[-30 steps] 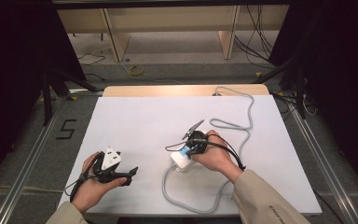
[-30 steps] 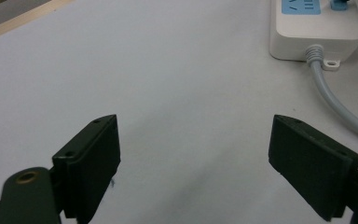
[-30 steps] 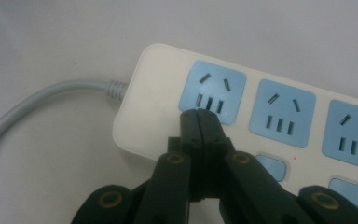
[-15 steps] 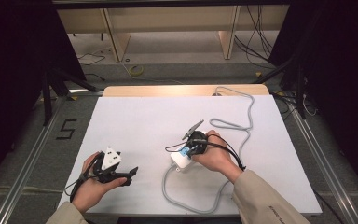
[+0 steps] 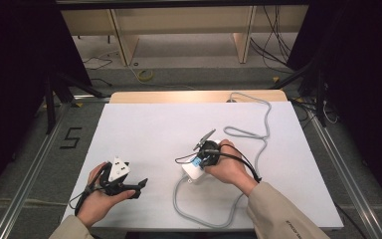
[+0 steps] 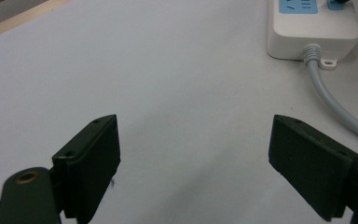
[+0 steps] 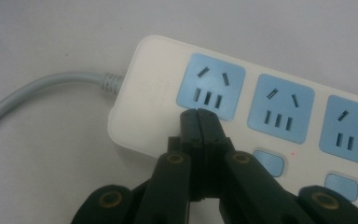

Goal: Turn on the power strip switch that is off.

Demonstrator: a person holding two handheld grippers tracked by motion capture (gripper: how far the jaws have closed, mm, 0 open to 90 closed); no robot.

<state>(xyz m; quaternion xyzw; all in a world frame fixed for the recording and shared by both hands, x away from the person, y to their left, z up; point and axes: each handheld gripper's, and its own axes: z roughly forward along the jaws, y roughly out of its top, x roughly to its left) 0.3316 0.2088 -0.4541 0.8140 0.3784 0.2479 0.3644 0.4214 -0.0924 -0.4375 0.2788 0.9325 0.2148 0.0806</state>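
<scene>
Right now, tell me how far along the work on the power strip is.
Done: the right gripper is down at the power strip, jaws shut, tips at the end socket. In hand: possibly pressing there. No plug is visible in the sockets. The left gripper waits open.

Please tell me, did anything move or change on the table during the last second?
Nothing visibly changed. The right gripper stays shut, its tips over the power strip near the end socket. The left gripper stays open and empty above the white table. The grey cable lies as before.
</scene>
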